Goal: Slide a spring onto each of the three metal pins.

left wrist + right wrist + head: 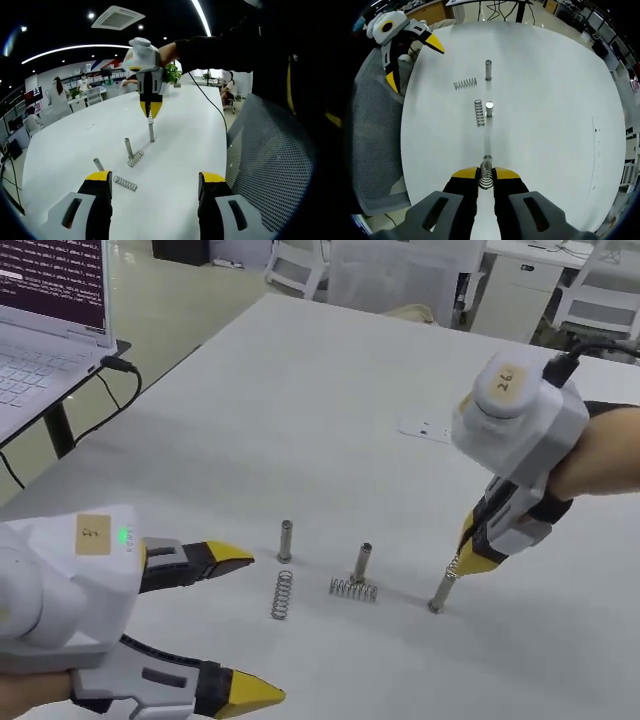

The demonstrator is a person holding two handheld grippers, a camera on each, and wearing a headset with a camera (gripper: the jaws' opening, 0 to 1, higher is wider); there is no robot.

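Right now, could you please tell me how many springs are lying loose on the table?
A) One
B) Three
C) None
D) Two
D: one loose spring lies by the left pin and another spring by the middle pin, while the third spring is held between the jaws of the right gripper.
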